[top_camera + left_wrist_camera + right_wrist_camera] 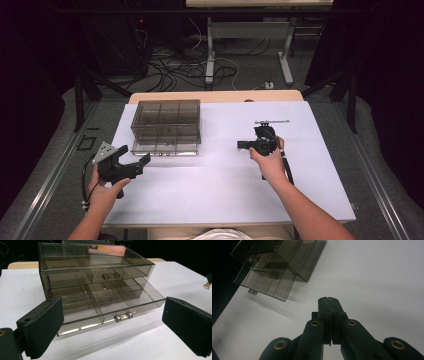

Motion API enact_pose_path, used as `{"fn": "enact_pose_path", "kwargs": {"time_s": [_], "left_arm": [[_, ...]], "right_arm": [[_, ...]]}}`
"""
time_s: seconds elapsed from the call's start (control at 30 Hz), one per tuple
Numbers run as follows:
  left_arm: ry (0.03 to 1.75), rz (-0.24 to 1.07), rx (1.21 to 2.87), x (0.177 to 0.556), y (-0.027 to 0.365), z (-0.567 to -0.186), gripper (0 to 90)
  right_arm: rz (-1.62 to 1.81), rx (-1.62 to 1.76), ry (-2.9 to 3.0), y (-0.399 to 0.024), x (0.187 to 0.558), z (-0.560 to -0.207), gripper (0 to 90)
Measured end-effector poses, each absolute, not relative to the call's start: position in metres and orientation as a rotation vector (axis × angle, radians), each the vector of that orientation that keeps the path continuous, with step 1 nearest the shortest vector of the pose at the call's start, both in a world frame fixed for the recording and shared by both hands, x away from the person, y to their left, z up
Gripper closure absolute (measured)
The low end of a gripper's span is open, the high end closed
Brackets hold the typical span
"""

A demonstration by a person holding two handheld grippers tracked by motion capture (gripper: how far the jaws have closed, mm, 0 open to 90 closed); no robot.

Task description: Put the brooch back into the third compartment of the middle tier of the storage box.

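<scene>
We judge clear drawer box (95,282) light, slick, brittle; take lower drawer knob (123,316). Left gripper (110,325) jaws wide apart; right gripper (328,305) jaws closed, empty.

Your white tabletop (220,190) carries a smoky clear drawer box (166,120) at its far left, the lower drawer (110,307) pulled out. A small brown trinket (207,285) lies well to its right.

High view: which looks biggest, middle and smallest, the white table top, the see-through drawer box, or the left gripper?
1. White table top, far the largest.
2. Drawer box.
3. Left gripper, smallest, though it sits nearer the camera than the box.
</scene>
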State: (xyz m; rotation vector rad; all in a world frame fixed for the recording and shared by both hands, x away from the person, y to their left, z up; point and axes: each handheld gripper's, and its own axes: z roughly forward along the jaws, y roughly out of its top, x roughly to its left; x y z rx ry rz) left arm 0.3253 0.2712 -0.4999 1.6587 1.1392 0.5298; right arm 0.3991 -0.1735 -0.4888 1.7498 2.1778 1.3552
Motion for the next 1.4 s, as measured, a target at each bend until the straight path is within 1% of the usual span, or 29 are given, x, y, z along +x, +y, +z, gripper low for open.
{"fn": "enact_pose_path", "kwargs": {"time_s": [1.0, 1.4], "left_arm": [[1.139, 0.526, 1.656, 0.326, 0.272, -0.500, 4.1], [1.136, 0.529, 1.658, 0.326, 0.272, -0.500, 4.2]], "right_arm": [[1.361, 1.697, 2.229, -0.137, 0.415, -0.476, 89.8], [1.388, 1.680, 2.248, -0.119, 0.419, -0.478, 89.8]]}}
